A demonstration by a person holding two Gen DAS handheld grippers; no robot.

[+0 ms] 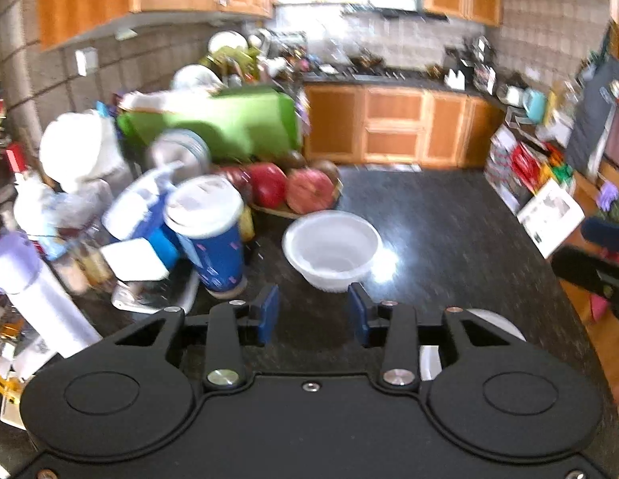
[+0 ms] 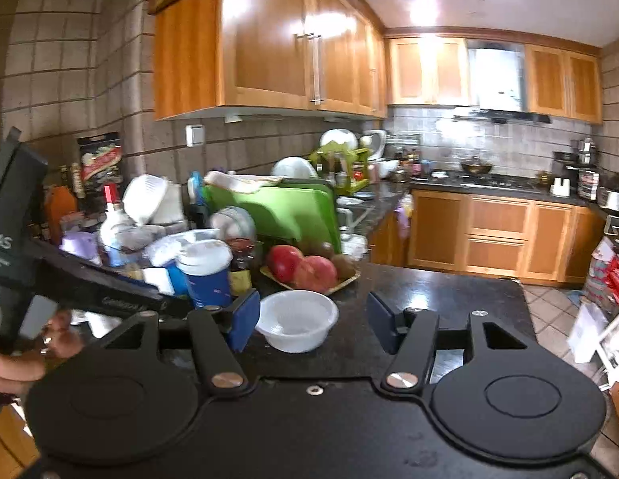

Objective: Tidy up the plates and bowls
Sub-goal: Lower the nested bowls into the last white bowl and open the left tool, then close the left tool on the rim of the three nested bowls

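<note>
So from the left wrist view there's one white bowl (image 1: 332, 248) sitting on the dark worktop (image 1: 449, 231), just past the left gripper (image 1: 313, 313), whose jaws stand partly apart with nothing between them. One blue paper cup (image 1: 211, 235) with a white lid is left of the bowl, and behind it a tray of fruit (image 1: 287, 187), I count maybe three red ones, blur makes it hard. One plate (image 1: 495, 325) peeks out under the gripper body at right, mostly hidden. The pile at the left is too smeared to sort out. Right wrist view: same single bowl (image 2: 296, 319) on the worktop (image 2: 441, 295), sitting beyond the right gripper (image 2: 311, 321), its jaws wide-ish and empty. One cup (image 2: 205, 271), the fruit (image 2: 309, 267) shows two red ones plus darker ones behind. A hand (image 2: 56, 333) holding the other gripper is cut off at the left edge.
</note>
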